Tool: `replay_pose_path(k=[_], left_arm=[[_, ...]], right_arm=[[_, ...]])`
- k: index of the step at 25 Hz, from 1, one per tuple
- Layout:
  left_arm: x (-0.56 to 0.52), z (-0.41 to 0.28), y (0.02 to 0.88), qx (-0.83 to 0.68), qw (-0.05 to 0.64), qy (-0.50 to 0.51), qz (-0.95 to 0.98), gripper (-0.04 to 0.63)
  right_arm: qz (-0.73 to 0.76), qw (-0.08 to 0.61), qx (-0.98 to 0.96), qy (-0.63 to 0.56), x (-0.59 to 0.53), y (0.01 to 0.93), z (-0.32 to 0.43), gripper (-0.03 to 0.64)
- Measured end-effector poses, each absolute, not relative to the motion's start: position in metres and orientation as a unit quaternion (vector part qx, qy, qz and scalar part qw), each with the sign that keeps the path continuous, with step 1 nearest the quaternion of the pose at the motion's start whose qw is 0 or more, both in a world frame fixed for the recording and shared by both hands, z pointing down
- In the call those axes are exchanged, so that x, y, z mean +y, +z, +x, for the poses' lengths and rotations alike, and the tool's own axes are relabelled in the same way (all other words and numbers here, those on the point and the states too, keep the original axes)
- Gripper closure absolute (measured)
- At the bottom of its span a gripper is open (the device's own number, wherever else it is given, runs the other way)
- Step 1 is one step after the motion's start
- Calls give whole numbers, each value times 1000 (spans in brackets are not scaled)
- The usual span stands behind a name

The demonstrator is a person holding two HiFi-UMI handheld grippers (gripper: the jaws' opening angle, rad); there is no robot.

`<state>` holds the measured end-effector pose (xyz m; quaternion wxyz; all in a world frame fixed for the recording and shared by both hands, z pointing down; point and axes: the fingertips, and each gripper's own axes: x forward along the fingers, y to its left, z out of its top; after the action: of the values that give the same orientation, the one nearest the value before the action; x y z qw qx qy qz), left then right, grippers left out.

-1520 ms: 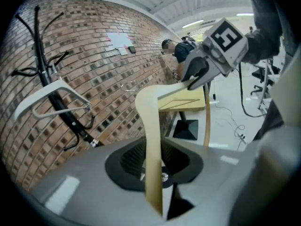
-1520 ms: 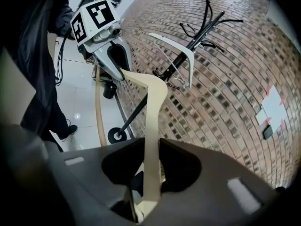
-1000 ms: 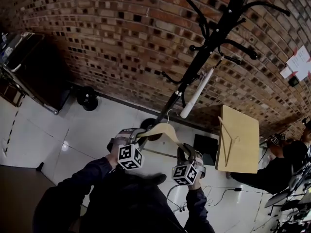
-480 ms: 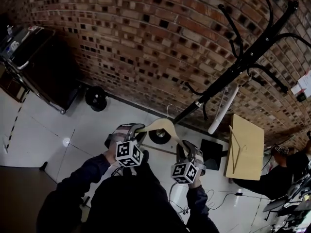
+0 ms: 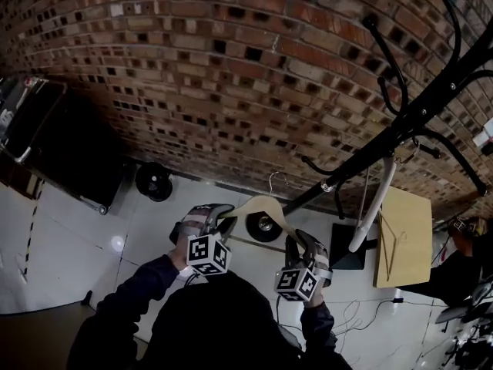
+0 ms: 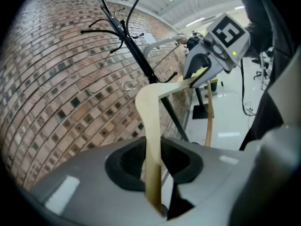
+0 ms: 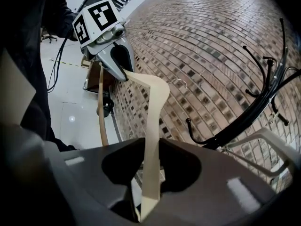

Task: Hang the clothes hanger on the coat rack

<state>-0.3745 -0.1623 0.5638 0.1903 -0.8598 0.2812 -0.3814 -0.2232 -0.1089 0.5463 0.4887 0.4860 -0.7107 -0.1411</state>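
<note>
I hold a pale wooden clothes hanger (image 5: 260, 205) with a thin metal hook (image 5: 276, 178) by its two arms, level in front of me. My left gripper (image 5: 224, 219) is shut on its left arm (image 6: 151, 126), and my right gripper (image 5: 294, 242) is shut on its right arm (image 7: 153, 126). Each gripper view shows the other gripper at the far end of the hanger: the right gripper (image 6: 194, 76) and the left gripper (image 7: 123, 67). The black coat rack (image 5: 400, 126) stands to the right against the brick wall, also visible as the rack (image 6: 136, 55) and the rack (image 7: 254, 112). The hanger's hook is clear of it.
A white hanger (image 5: 372, 206) hangs on the rack. A wooden board (image 5: 404, 237) stands right of it, with a person (image 5: 470, 245) beyond. At the left are a black cart (image 5: 54, 129) and a round black base (image 5: 154, 179). Cables lie on the white floor.
In the head view the coat rack has slid to the right and now stands further from the hanger's hook. Both grippers keep their hold on the hanger.
</note>
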Motion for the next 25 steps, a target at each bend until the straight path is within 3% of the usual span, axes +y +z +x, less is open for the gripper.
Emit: replay_pose_path(k=[12, 25], left_arm=[[-268, -360, 536, 191, 240, -359, -882, 497], [-373, -307, 422, 72, 321, -226, -917, 497]], right_arm=[[566, 491, -654, -105, -178, 508, -229, 514], [684, 523, -495, -110, -241, 392, -222, 514]])
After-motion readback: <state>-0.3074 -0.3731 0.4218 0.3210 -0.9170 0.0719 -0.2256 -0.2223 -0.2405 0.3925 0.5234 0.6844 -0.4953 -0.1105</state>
